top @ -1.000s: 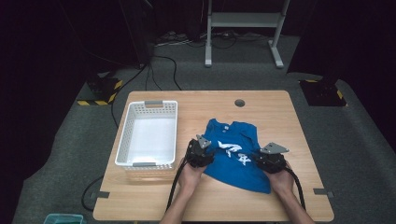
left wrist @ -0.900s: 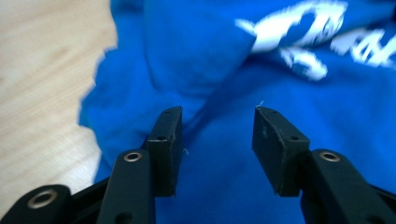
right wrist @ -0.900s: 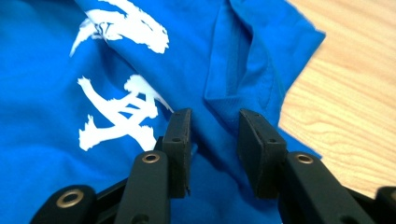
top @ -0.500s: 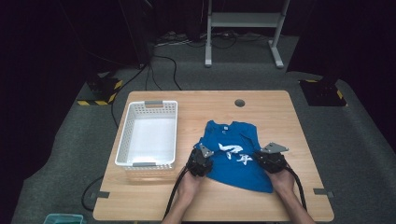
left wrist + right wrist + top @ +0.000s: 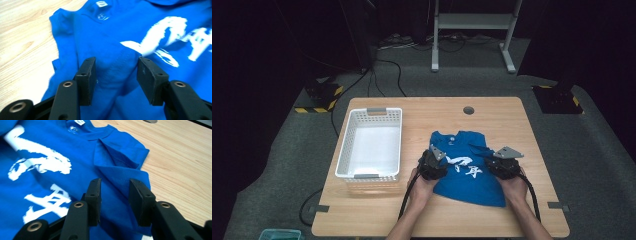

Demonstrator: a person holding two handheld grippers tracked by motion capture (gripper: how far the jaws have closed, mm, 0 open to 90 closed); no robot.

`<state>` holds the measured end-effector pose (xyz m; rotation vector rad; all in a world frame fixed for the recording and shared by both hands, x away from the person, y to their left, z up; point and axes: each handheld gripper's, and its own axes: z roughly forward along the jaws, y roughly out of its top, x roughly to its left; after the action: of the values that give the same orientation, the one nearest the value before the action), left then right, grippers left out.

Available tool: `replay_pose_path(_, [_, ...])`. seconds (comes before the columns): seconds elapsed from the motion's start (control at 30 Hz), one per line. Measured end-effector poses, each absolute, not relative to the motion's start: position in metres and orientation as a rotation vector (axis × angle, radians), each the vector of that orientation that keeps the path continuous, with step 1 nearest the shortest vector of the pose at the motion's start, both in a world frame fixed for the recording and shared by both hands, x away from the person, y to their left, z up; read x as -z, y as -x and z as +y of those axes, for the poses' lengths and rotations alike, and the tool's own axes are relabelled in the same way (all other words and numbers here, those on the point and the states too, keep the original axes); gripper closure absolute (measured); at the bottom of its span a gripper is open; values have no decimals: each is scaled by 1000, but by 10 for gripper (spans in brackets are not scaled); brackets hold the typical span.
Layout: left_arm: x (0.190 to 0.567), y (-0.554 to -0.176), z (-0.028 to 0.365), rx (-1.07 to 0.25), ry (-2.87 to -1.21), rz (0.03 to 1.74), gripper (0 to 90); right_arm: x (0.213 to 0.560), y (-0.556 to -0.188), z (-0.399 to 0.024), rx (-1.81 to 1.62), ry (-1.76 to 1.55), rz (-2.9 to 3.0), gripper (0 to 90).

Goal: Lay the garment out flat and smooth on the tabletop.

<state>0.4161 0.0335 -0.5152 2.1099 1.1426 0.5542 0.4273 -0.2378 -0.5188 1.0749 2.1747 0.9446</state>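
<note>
High view shows a blue T-shirt (image 5: 467,167) lying flat on the right half of the wooden table (image 5: 422,107), printed side up, with a white basket (image 5: 343,160) well apart to its left. Left gripper (image 5: 435,165) sits over the shirt's left edge and right gripper (image 5: 499,164) over its right edge. Both sets of jaws have just been opening and now stand partly apart over the cloth, with fabric between them but not pinched.

Judging from this, the step in hand is taking hold of both sides for a fold. To do it well, each gripper should bite a raised ridge of cloth near the side seam, at matching heights, so the shirt lifts evenly.

Collar (image 5: 100,133) points away from the person, hem toward them; the shirt's long axis runs near to far, tilted slightly, with the hem end lying a little further right
</note>
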Motion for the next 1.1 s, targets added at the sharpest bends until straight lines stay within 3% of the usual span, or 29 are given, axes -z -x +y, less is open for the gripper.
replay_pose_path(0.23, [530, -422, 42, -534, -2101, 1181, 533, 518, -427, -237, -938, -1064, 2180, 616])
replay_pose_path(0.53, [532, -400, 51, -547, -2115, 1107, 697, 514, -410, -243, -959, -1059, 2173, 611])
replay_pose_path(0.63, [531, -399, 53, -528, -2109, 1120, 692, 514, -406, -242, -954, -1048, 2174, 609])
replay_pose_path(0.87, [518, -412, 51, -531, -2010, 1124, 541, 508, -420, -235, -944, -1036, 2166, 572])
replay_pose_path(1.1, [529, -431, 49, -489, -2012, 1185, 546, 507, -430, -229, -923, -1044, 2178, 560])
